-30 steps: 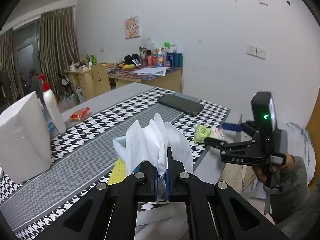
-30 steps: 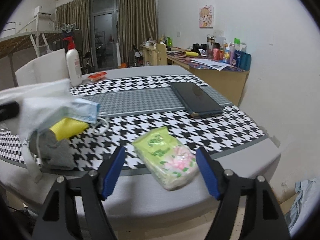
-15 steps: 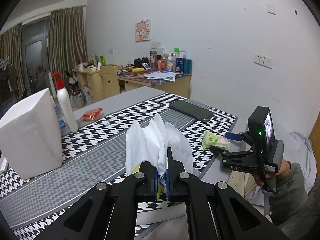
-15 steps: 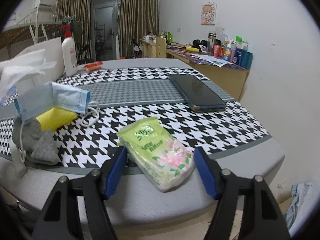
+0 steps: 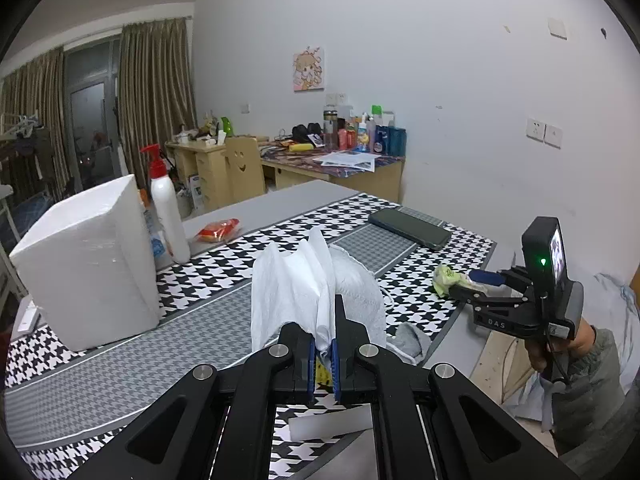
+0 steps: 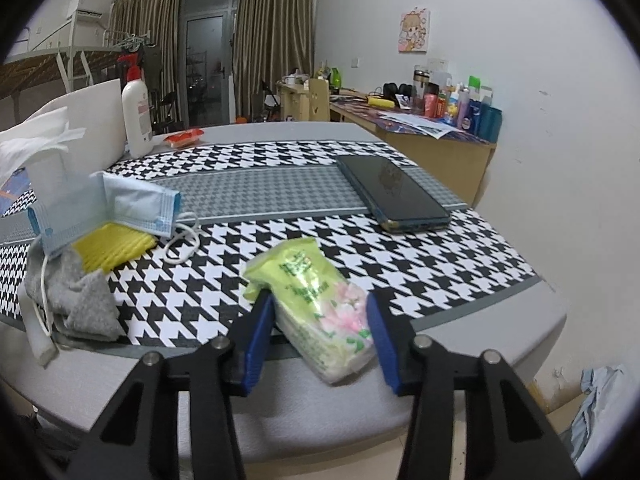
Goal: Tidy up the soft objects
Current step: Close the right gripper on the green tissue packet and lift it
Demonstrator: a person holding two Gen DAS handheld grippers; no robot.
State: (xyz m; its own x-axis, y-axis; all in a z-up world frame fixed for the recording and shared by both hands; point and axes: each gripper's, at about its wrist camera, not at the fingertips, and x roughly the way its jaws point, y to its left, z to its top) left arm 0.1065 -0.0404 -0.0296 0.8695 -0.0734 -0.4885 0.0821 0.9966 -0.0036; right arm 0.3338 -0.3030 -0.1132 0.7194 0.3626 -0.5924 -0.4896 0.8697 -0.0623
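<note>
Between my right tongs (image 6: 320,332) sits the green tissue pack (image 6: 316,304) at the desk (image 6: 500,320) edge, long axis slanting away leftward; jaws have just been closing, the left pad looks touching, right side unclear. My left tongs (image 5: 324,364) are clenched on a white tissue (image 5: 296,292), well apart.

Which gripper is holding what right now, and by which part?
Left gripper pinches the white tissue by its bottom edge. Right gripper, jaws just closing, straddles the green tissue pack at its near end; firm grip unclear.
</note>
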